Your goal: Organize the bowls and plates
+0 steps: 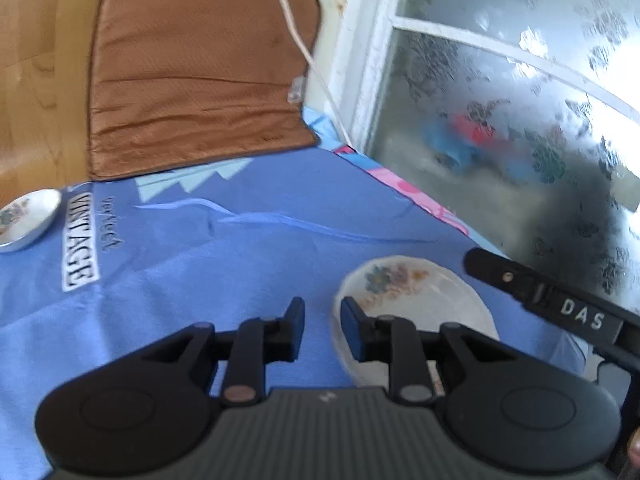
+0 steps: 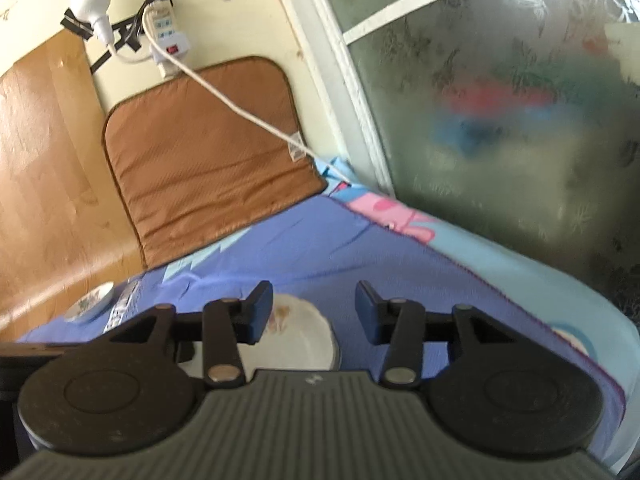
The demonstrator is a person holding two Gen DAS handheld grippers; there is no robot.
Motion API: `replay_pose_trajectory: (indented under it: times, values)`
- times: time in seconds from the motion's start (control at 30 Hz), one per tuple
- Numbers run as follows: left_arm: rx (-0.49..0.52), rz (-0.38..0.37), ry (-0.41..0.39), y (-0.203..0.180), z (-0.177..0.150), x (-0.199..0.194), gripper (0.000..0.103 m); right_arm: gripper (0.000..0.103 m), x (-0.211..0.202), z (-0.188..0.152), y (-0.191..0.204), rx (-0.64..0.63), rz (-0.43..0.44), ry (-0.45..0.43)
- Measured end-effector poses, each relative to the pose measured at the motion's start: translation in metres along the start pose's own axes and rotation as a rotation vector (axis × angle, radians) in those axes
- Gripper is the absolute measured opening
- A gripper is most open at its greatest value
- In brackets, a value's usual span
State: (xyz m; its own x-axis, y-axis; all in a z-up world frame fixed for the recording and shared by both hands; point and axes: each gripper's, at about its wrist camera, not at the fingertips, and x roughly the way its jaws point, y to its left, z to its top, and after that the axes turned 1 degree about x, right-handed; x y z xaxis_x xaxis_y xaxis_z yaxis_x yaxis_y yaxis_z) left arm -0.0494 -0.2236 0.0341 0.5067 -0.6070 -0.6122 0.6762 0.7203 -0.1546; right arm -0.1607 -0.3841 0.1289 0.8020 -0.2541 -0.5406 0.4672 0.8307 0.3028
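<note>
My left tongs [image 1: 322, 330] sit part-open and empty, the near plate [image 1: 404, 292] just to their right, its rim by the right finger — the closer pair. My right tongs [image 2: 314, 312], wide and empty, hover with it lower-left; a small dish [image 1: 28, 218] lies far left on the blue cloth [image 1: 224, 248].

looking forward from each wrist, low and close over the blue cloth [image 1: 248, 240], sharing the brown cushion [image 2: 208, 152] and frosted window [image 1: 520, 120].

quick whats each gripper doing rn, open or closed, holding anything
left gripper: jaws open, holding nothing, beside the rim of the near plate.
right gripper: jaws open, holding nothing, above the same plate.
</note>
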Motion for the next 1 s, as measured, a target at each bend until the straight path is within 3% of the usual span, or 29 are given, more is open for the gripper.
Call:
replay_pose_trajectory:
  times: [0.13,0.27,0.67,0.93,1.0]
  values:
    - [-0.049,0.037,-0.017,0.028,-0.001,-0.014,0.021,0.049,0.0,0.003,0.009,-0.012,0.032,-0.001]
    - [-0.103,0.125,-0.014,0.069,-0.01,-0.028,0.021,0.049,0.002,0.0,0.037,-0.074,0.102,0.024]
    - [-0.272,0.48,-0.092,0.207,-0.041,-0.089,0.021,0.049,0.028,-0.035,0.154,-0.264,0.34,0.16]
    - [-0.362,0.56,-0.156,0.242,-0.054,-0.107,0.026,0.049,0.051,-0.059,0.221,-0.345,0.417,0.194]
    - [-0.392,0.546,-0.151,0.248,-0.056,-0.109,0.026,0.049,0.057,-0.063,0.234,-0.362,0.423,0.185]
